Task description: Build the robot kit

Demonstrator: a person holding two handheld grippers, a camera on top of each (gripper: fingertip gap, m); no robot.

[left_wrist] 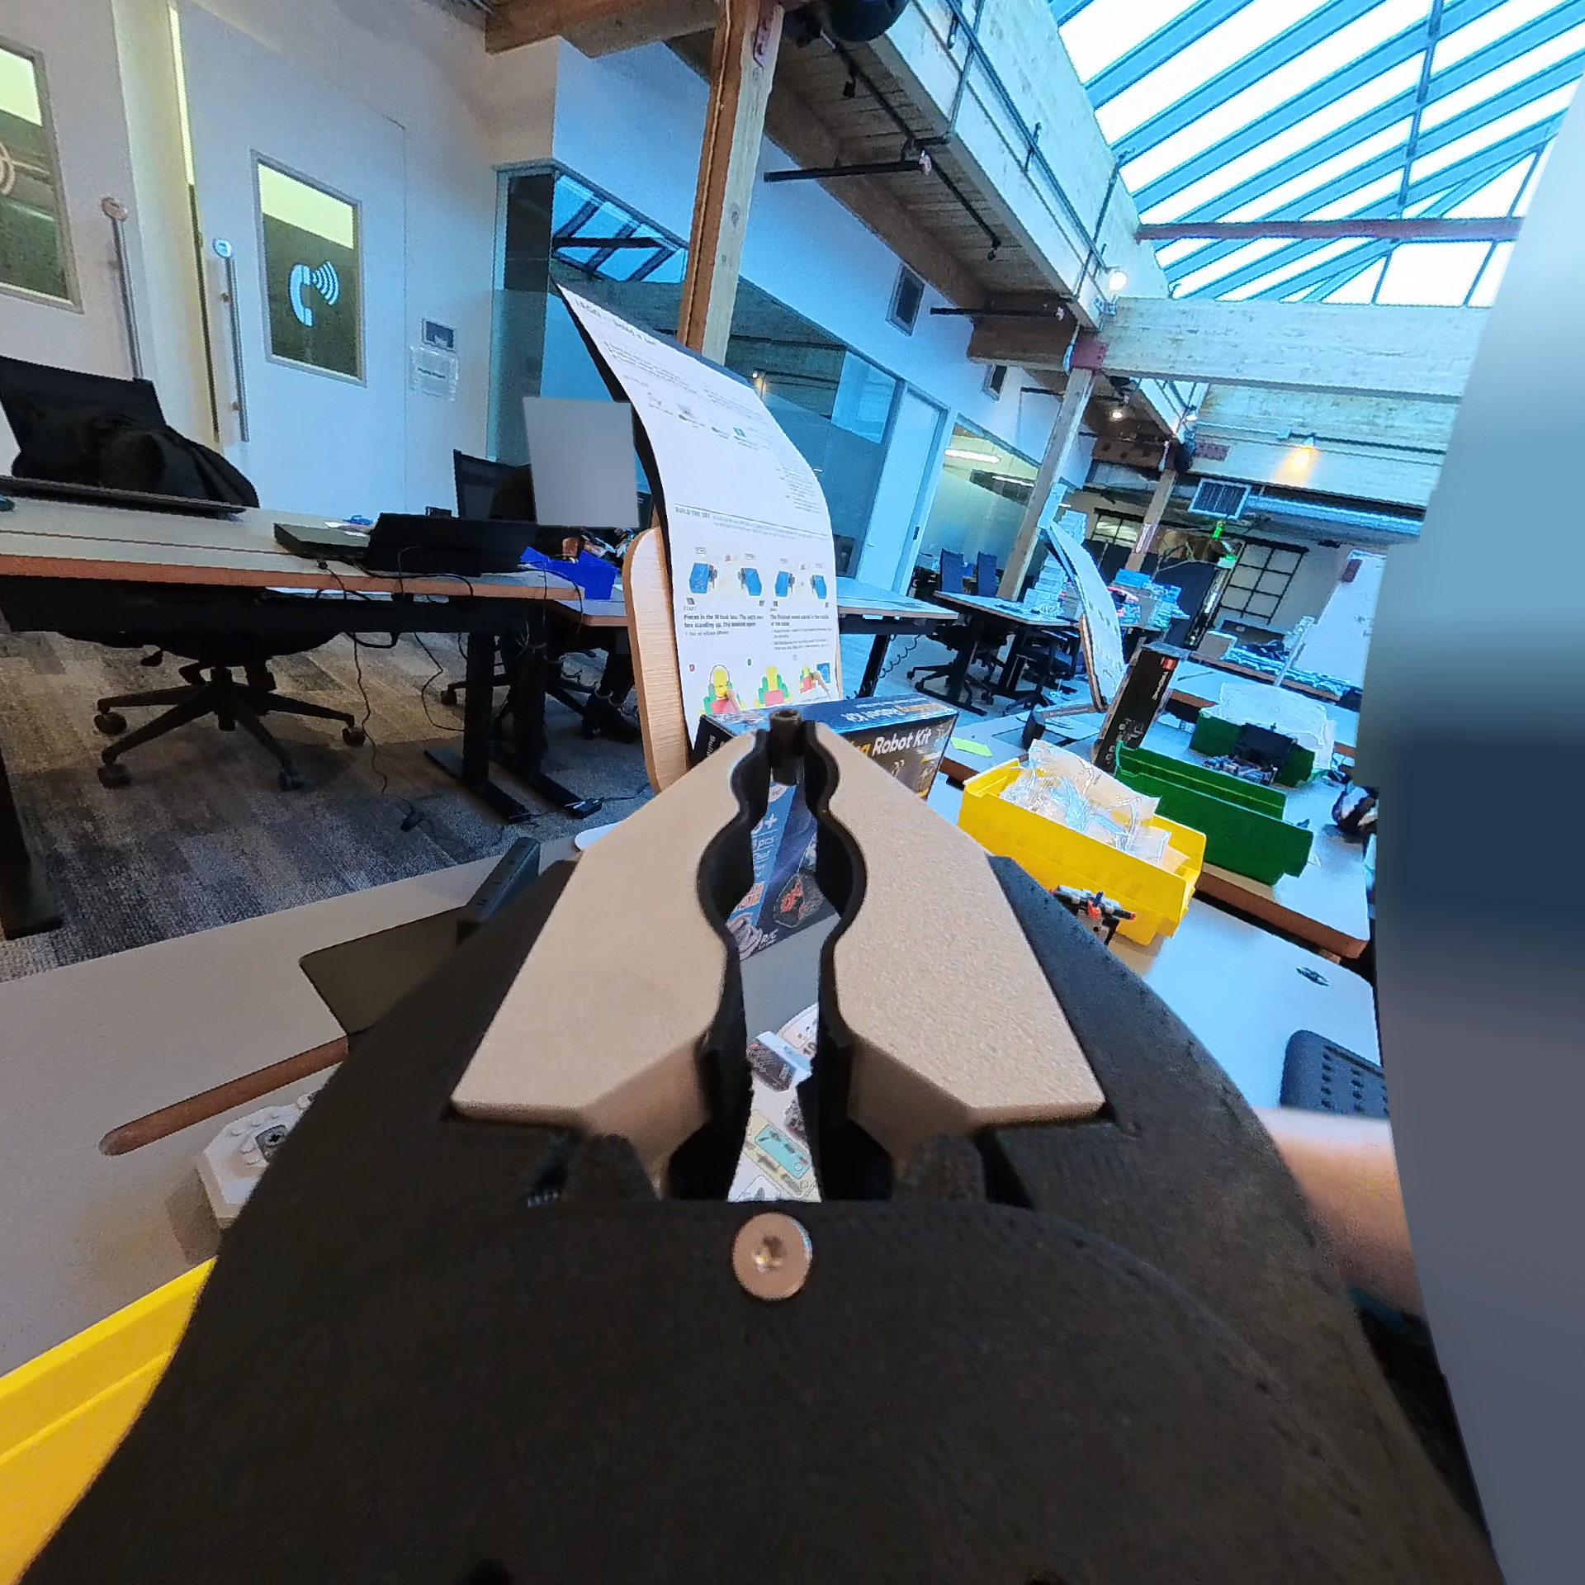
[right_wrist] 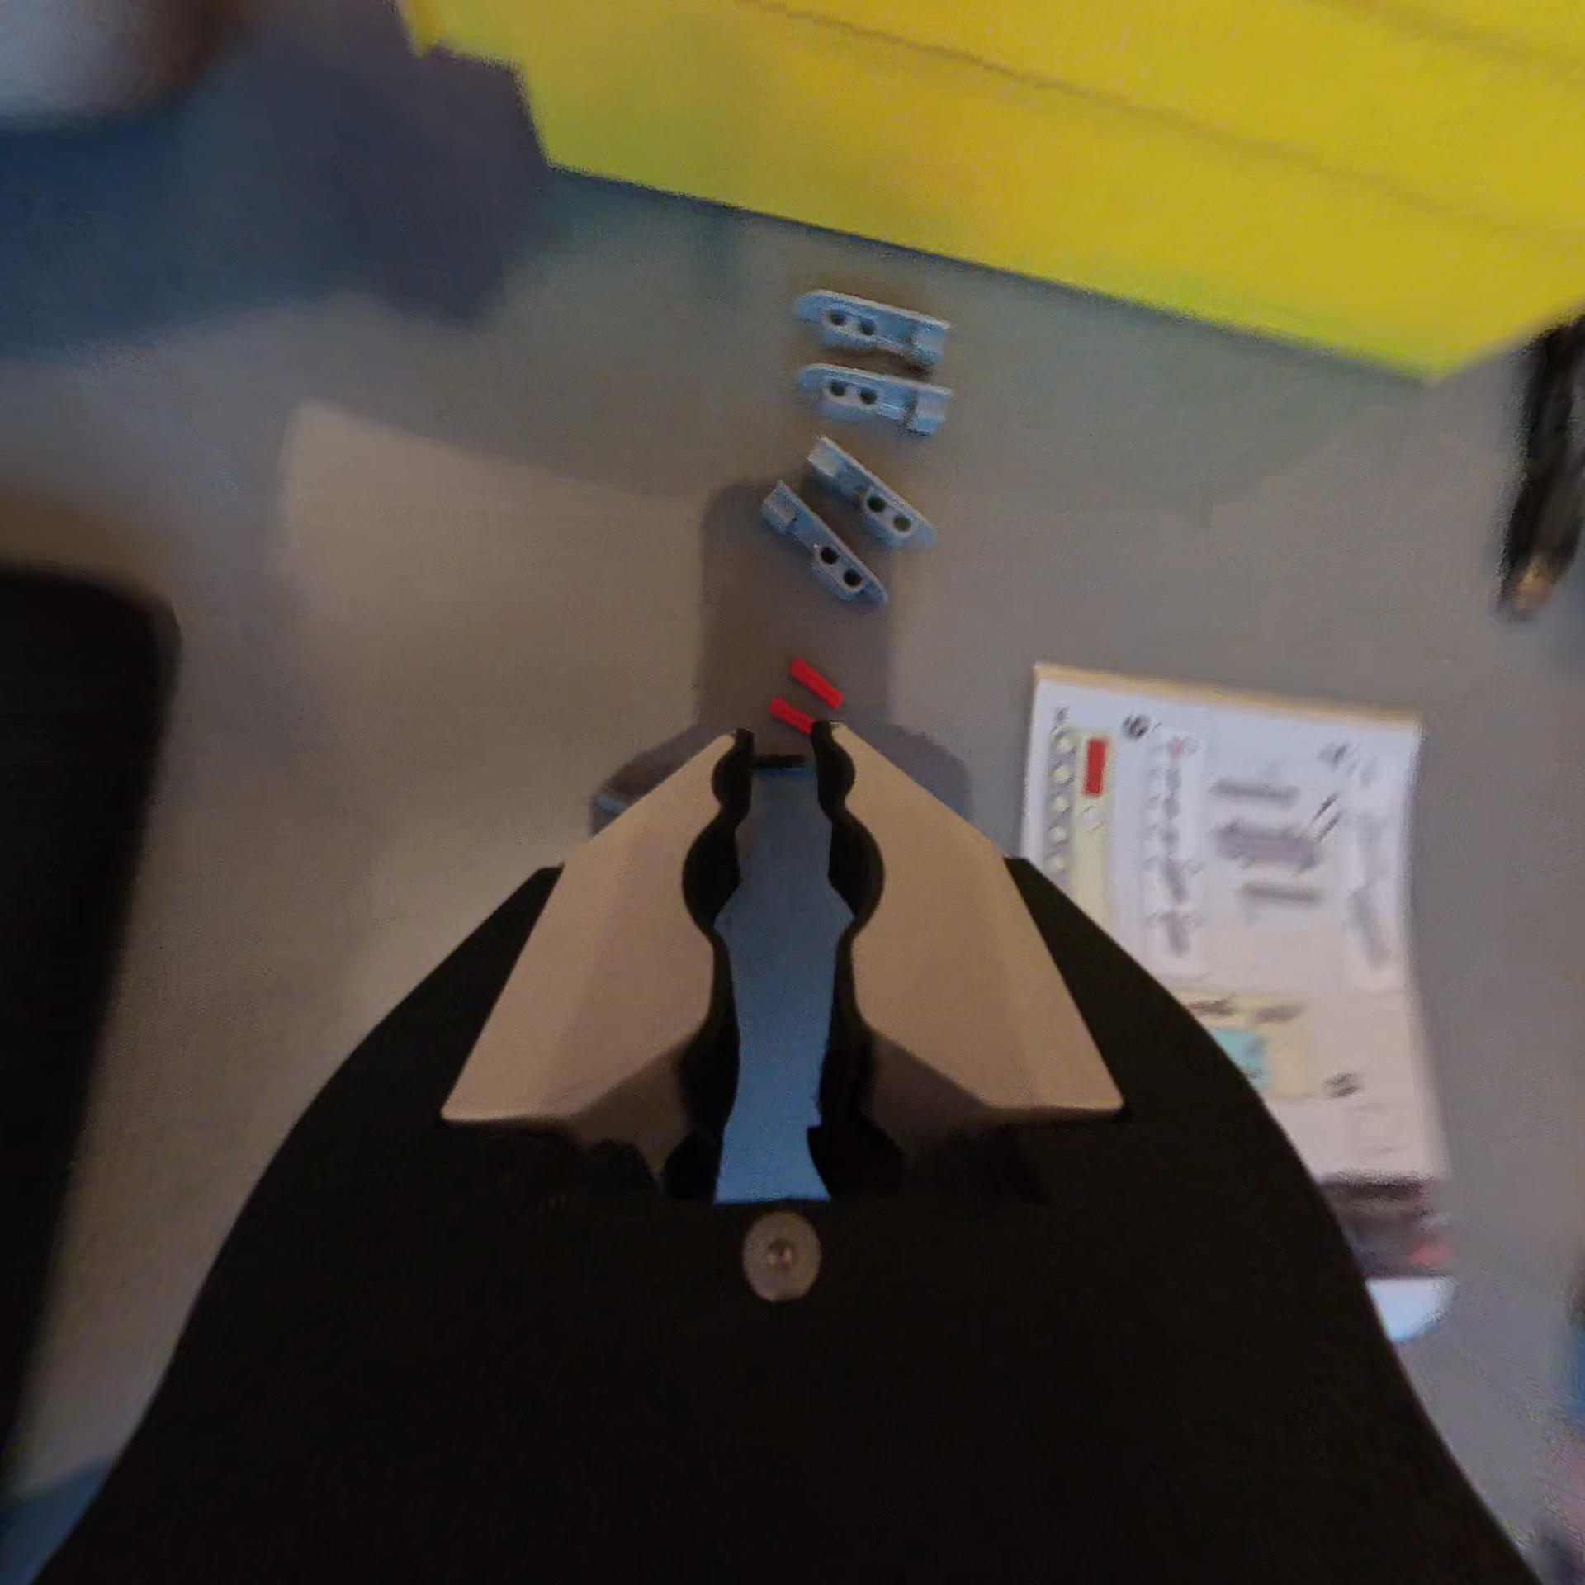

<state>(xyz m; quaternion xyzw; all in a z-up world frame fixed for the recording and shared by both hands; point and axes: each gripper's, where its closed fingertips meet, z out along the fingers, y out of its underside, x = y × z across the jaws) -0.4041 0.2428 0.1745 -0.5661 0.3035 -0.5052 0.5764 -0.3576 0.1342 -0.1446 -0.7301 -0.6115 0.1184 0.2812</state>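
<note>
My left gripper is raised above the desk and shut on a small black peg, which stands up between its tips. My right gripper points down at the grey table in a blurred view. Its jaws stand narrowly apart with a flat blue-grey piece between them, whose end is at the tips. Two small red pins lie just beyond the tips. Several blue-grey holed connector pieces lie in a row farther on.
A yellow bin sits beyond the connector pieces, and an instruction sheet lies to the right. In the left wrist view a kit box, a standing instruction sheet, a yellow bin of clear bags and green bins are ahead. Tip to tip, the grippers are about 35 centimetres apart.
</note>
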